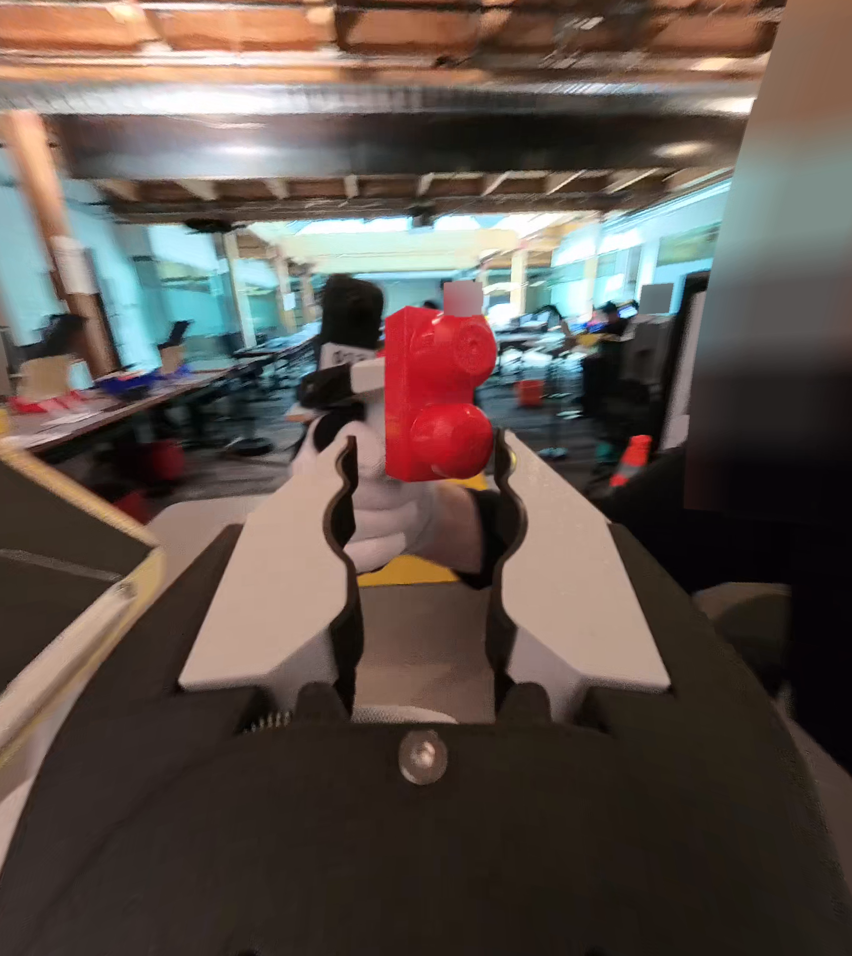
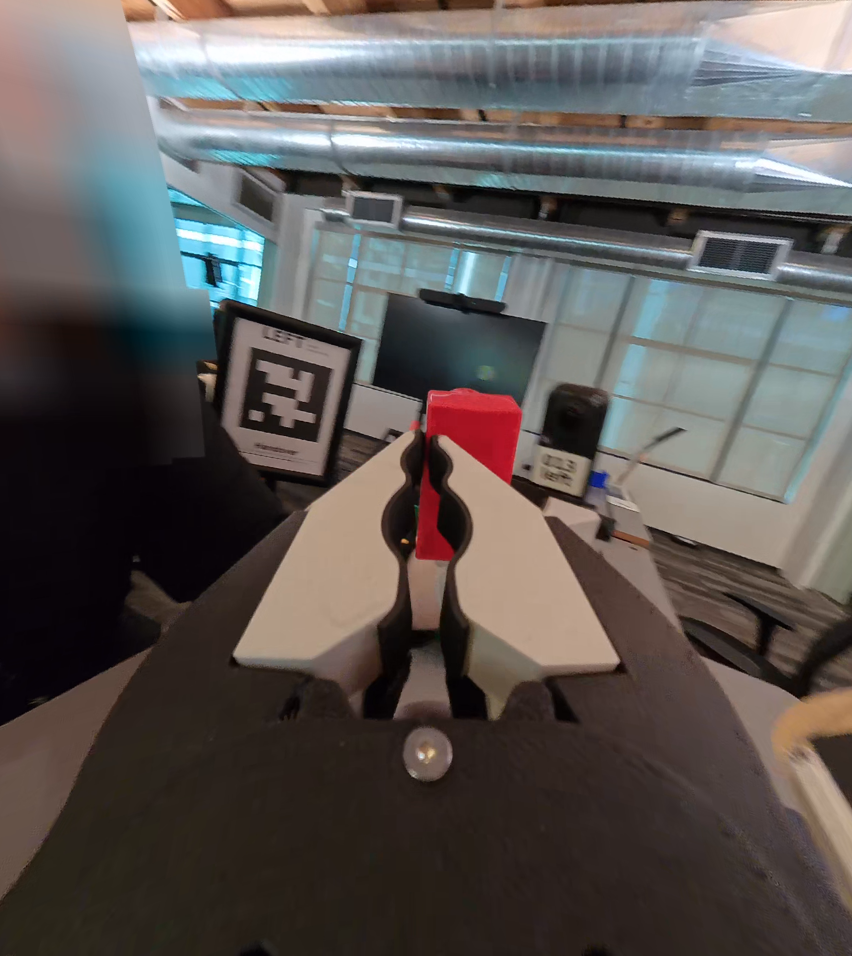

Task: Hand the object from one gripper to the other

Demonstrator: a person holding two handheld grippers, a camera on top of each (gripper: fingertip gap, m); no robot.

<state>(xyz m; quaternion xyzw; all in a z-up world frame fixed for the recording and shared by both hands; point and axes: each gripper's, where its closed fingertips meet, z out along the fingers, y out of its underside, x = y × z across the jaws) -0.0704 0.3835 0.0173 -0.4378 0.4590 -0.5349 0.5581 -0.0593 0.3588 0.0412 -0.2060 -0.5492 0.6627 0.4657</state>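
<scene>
Between the spread fingers of the left gripper (image 1: pixel 424 455), a red brick (image 1: pixel 434 393) shows two studs, while the right gripper (image 2: pixel 428 439) clamps it before a framed marker (image 2: pixel 287 398).

I see a bright red plastic studded block (image 1: pixel 434 398), my pale grey gripper fingers (image 2: pixel 341 564) with black pads, and a black-and-white checkered marker board (image 2: pixel 287 401).

Block (image 1: pixel 434 393) ahead of the left tool (image 1: pixel 424 455), between the right tool's (image 2: pixel 426 439) fingers.
</scene>
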